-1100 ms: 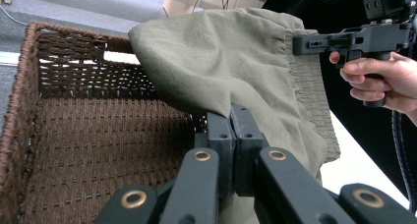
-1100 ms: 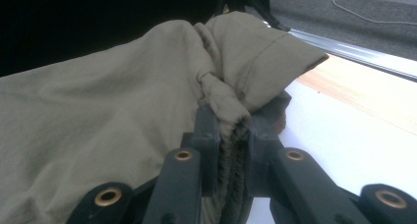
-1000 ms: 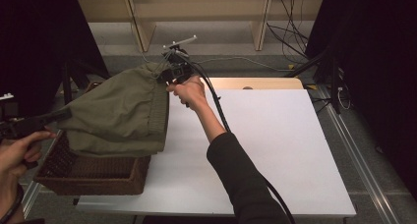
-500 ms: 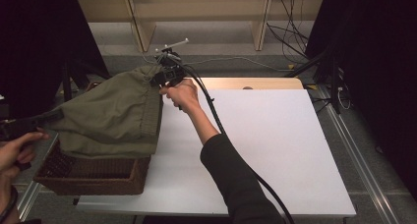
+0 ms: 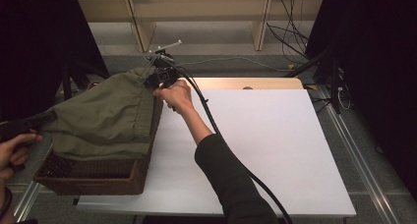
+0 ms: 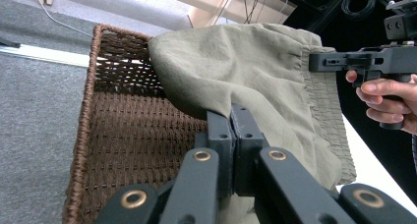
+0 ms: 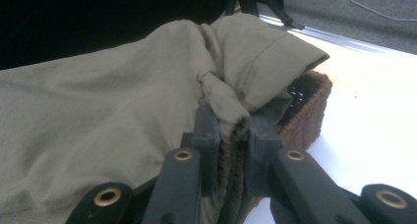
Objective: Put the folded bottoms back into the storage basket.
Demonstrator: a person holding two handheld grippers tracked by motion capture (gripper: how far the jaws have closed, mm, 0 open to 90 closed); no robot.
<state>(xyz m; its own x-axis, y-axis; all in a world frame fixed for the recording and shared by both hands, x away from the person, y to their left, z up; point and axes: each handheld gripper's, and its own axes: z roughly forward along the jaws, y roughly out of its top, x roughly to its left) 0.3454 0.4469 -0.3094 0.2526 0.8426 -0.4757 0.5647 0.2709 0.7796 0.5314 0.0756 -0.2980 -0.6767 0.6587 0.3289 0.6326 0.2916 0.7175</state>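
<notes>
Over the basket (image 5: 93, 177) | olive garment (image 5: 105, 118) stretched lengthwise between left gripper (image 6: 231, 130) and right gripper (image 7: 230, 128) | both jaws clamped on cloth.

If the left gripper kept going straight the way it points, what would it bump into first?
Its jaws already pinch the green cloth. Straight on, the left gripper would probably push into more cloth, over the basket, though depth is unclear.

Olive cloth over wicker basket

Olive-green garment (image 5: 105, 118) — ribbed waistband at its 3 o'clock edge — stretched taut above the brown wicker basket (image 5: 93, 172) at the tabletop's (image 5: 275, 145) 9 o'clock edge.
</notes>
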